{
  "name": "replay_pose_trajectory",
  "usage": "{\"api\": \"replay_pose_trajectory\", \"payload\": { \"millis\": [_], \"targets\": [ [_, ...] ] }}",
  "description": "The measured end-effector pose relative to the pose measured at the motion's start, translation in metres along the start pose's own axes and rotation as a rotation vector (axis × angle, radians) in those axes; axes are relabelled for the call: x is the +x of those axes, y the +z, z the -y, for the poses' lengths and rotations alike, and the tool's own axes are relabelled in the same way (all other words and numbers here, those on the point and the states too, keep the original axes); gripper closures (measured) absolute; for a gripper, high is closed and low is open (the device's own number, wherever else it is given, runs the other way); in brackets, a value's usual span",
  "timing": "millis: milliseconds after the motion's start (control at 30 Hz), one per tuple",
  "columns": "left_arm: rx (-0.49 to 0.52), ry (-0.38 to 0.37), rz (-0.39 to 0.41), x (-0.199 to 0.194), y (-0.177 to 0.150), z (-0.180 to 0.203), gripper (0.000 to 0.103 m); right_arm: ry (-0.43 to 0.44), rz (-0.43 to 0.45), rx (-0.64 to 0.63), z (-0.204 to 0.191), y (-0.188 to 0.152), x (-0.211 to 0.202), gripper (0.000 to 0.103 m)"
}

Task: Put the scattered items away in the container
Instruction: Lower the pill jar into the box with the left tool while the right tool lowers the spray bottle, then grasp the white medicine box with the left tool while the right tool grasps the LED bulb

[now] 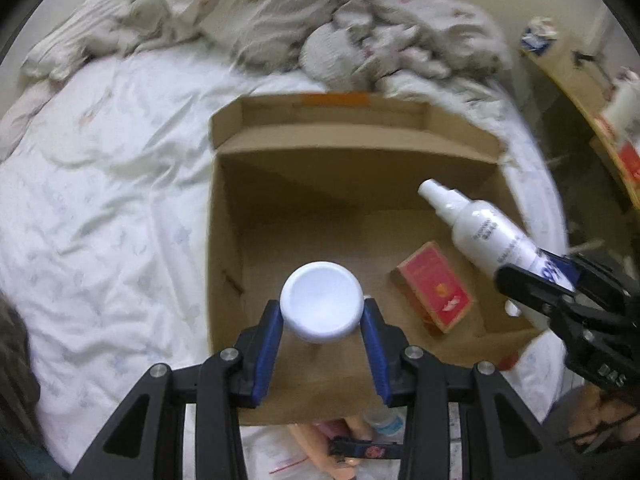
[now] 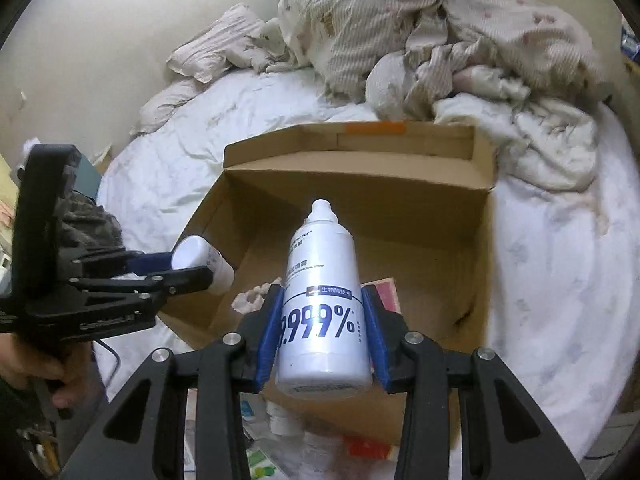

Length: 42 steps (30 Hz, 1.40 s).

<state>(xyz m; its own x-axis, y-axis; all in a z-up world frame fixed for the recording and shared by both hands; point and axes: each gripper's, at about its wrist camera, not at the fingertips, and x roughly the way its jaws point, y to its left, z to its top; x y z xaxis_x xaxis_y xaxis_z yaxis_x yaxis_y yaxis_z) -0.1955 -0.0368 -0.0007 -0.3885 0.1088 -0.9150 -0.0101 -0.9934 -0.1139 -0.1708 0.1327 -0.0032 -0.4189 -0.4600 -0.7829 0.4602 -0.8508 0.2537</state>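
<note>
Step in hand: two items are held over the open brown cardboard box [image 1: 352,216] on the white-sheeted bed [image 1: 100,208]; by judgement, the placing stage of the tidying, with neither item yet released.
Left gripper [image 1: 322,314]: jaws clamped on a white round-lidded plastic jar [image 1: 320,300], held above the near-left part of the box floor.
Right gripper [image 2: 323,330]: jaws clamped on the lower body of a white cylindrical spray bottle with blue print [image 2: 324,300], held above the near-right part of the box.
Bottle axis: the long axis runs along the gripper fingers; the nozzle [image 2: 322,208] points away from the holder, toward the far wall of the box and the rumpled bedding [image 2: 440,40] at the head of the bed.
Jar axis: the lid faces the left wrist camera; the body is hidden beneath it.
Already in box: a red rectangular carton [image 1: 434,290] lies flat on the floor, right of centre.
Next move, as judged: each item is to be lowered toward a bare patch of floor, clear of the carton, before the jaws are parted.
</note>
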Motion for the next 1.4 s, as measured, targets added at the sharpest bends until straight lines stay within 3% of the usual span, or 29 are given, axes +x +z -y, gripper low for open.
{"api": "replay_pose_trajectory", "payload": {
  "millis": [133,400,700,800,867,1033,1200,1400],
  "targets": [
    [-0.01,-0.003,-0.012,0.01,0.003,0.0,0.063,0.006,-0.028,-0.004,0.003,0.002,0.016,0.06],
    [0.031,0.073,-0.143,0.055,0.011,0.008,0.063,0.037,-0.222,0.098,0.002,0.012,0.068,0.06],
    [0.067,0.18,-0.168,0.068,0.018,0.018,0.061,0.034,-0.34,0.248,0.016,0.003,0.109,0.057],
    [0.058,0.171,-0.163,0.064,0.015,0.019,0.047,0.036,-0.337,0.252,0.019,0.0,0.103,0.057],
    [0.033,0.174,-0.146,0.057,0.012,0.017,0.03,0.015,-0.314,0.227,0.02,0.001,0.094,0.054],
    [-0.027,0.1,-0.117,0.037,0.005,0.011,0.029,-0.002,-0.252,0.238,0.03,-0.001,0.064,0.052],
    [-0.018,0.041,-0.066,0.005,-0.006,0.011,0.029,0.009,-0.196,0.26,0.037,-0.014,0.025,0.052],
    [-0.016,-0.054,0.026,-0.051,-0.046,0.006,0.029,0.046,-0.134,0.225,0.03,-0.041,-0.034,0.052]
  ]
}}
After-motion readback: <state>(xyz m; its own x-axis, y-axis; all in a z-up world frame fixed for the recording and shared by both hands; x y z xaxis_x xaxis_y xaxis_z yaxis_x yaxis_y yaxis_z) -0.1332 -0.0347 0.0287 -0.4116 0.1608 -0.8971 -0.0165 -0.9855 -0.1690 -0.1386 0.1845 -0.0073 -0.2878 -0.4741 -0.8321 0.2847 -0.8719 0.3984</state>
